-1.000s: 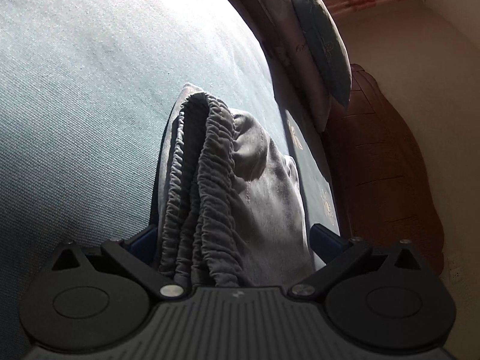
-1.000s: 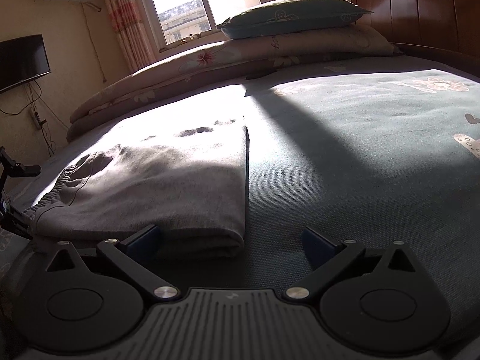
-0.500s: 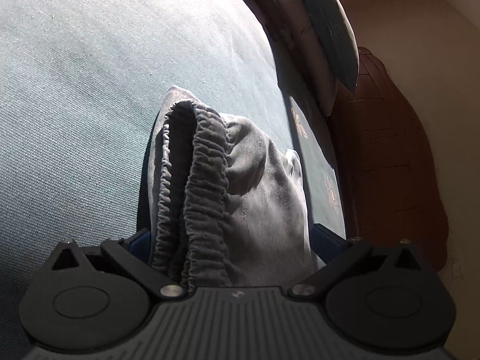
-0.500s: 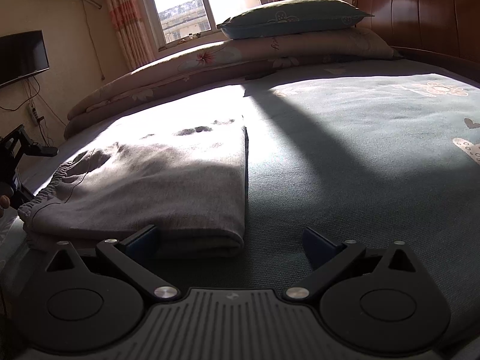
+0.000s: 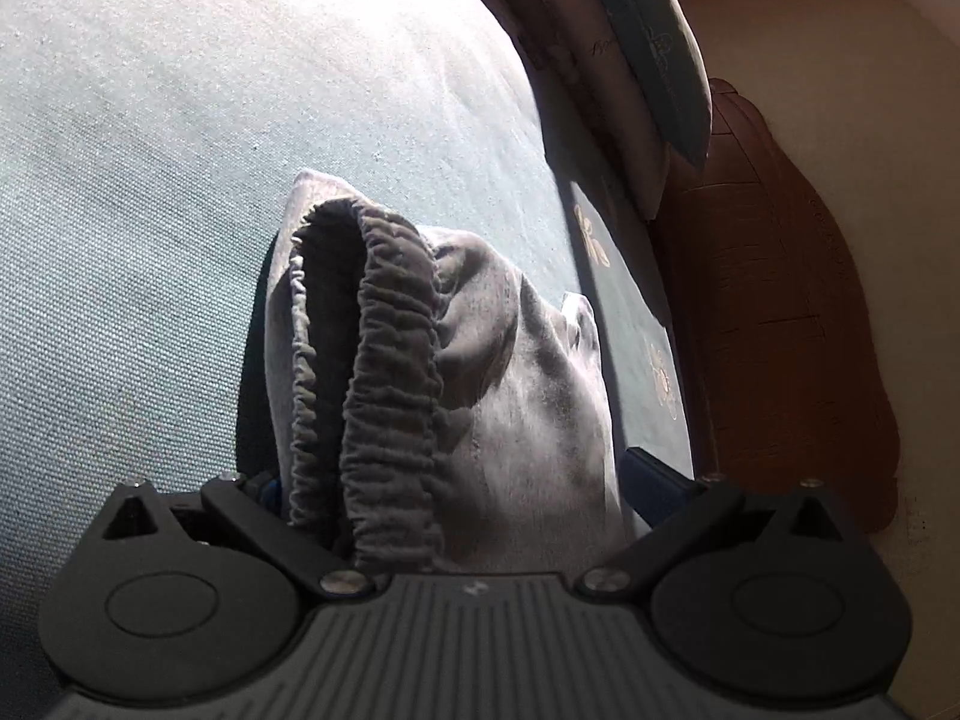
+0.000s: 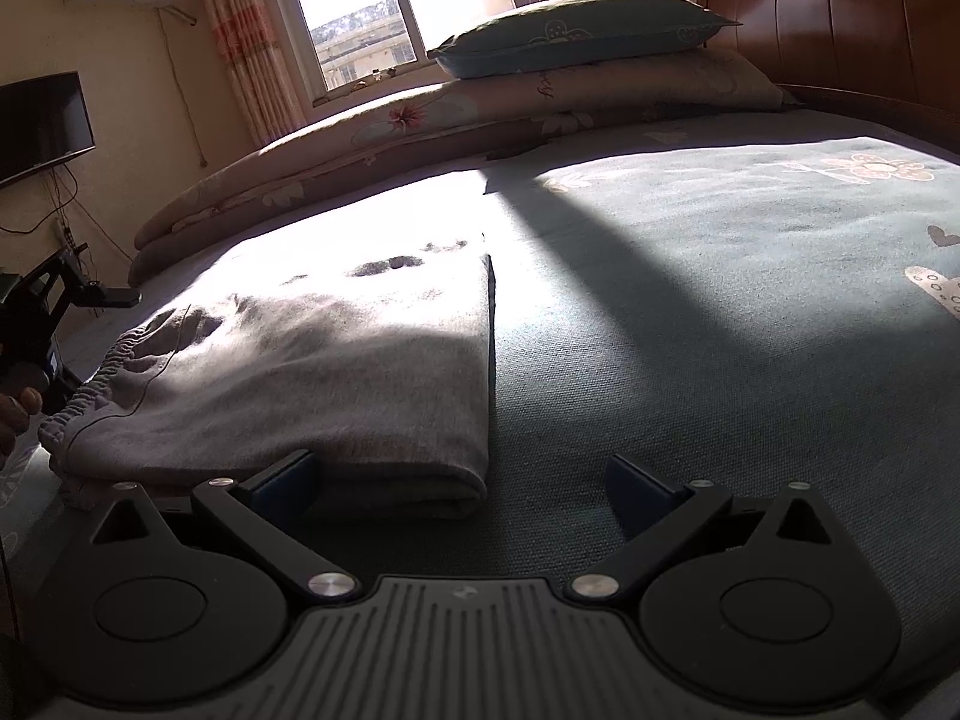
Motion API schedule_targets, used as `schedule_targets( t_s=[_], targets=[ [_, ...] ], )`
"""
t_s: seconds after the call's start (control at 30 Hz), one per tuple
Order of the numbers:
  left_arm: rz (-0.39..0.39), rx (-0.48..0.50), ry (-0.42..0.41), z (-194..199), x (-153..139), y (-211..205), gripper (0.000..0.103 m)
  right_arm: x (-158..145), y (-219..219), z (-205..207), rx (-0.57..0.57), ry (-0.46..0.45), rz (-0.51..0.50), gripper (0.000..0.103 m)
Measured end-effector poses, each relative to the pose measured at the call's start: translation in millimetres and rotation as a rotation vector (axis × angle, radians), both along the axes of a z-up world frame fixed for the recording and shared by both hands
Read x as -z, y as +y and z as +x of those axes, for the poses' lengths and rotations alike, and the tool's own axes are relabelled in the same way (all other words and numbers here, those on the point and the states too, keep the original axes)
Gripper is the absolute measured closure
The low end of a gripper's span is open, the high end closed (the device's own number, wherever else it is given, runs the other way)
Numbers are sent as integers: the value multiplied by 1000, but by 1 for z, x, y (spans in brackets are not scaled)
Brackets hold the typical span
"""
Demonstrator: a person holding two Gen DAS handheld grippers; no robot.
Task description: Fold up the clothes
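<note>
Folded grey trousers (image 6: pixel 312 372) lie on the teal bedspread (image 6: pixel 720 312), half in sun and half in shade. Their gathered elastic waistband (image 5: pixel 390 384) gapes open in the left wrist view. It runs down between the wide-apart fingers of my left gripper (image 5: pixel 459 480), which is open around that end. My right gripper (image 6: pixel 459 480) is open too, low over the bed. The folded near corner of the trousers sits just past its left finger (image 6: pixel 285 477). The right wrist view also shows the left gripper's body (image 6: pixel 36 312) at the waistband end, held by a hand (image 6: pixel 15 414).
Rolled floral quilts (image 6: pixel 420 138) and a teal pillow (image 6: pixel 576 30) are stacked along the far side under the window (image 6: pixel 390 6). A wooden headboard (image 6: pixel 840 18) stands at the right. A television (image 6: pixel 42 120) hangs on the left wall. Bare bedspread stretches to the right of the trousers.
The two layers of the waistband have parted into an open loop. The left gripper has risen slightly at the trousers' end. The right gripper has barely moved.
</note>
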State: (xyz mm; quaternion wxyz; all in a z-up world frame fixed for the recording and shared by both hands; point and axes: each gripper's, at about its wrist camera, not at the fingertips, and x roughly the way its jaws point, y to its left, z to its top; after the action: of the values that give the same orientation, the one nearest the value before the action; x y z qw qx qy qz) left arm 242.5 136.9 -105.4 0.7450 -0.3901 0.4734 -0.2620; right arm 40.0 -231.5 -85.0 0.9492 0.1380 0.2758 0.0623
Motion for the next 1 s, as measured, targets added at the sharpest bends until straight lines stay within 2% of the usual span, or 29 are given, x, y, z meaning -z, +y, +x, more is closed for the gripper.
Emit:
schedule_targets(
  t_s=[0.1,0.33,0.53,0.63,0.73,0.8,0.9,1.0],
  targets=[
    [15,24,-18,-14,-1,-3,1,0,-4,0,-2,0,20,0],
    [20,-13,9,38,-6,-18,1,-1,-7,0,-3,1,47,0],
    [37,73,2,16,-7,-20,1,-1,-10,0,-4,2,63,0],
    [51,90,21,22,-11,-12,1,-2,-9,2,-1,4,64,0],
    [98,127,23,31,-18,-14,1,-3,-11,4,-4,13,73,0],
    [128,147,12,34,-21,-19,2,-6,-16,5,-3,30,106,0],
    [188,176,-33,30,-26,-25,4,-14,-32,14,-36,55,247,0],
    [240,167,-52,26,-29,-25,20,-24,-51,35,-78,72,373,0]
  ],
)
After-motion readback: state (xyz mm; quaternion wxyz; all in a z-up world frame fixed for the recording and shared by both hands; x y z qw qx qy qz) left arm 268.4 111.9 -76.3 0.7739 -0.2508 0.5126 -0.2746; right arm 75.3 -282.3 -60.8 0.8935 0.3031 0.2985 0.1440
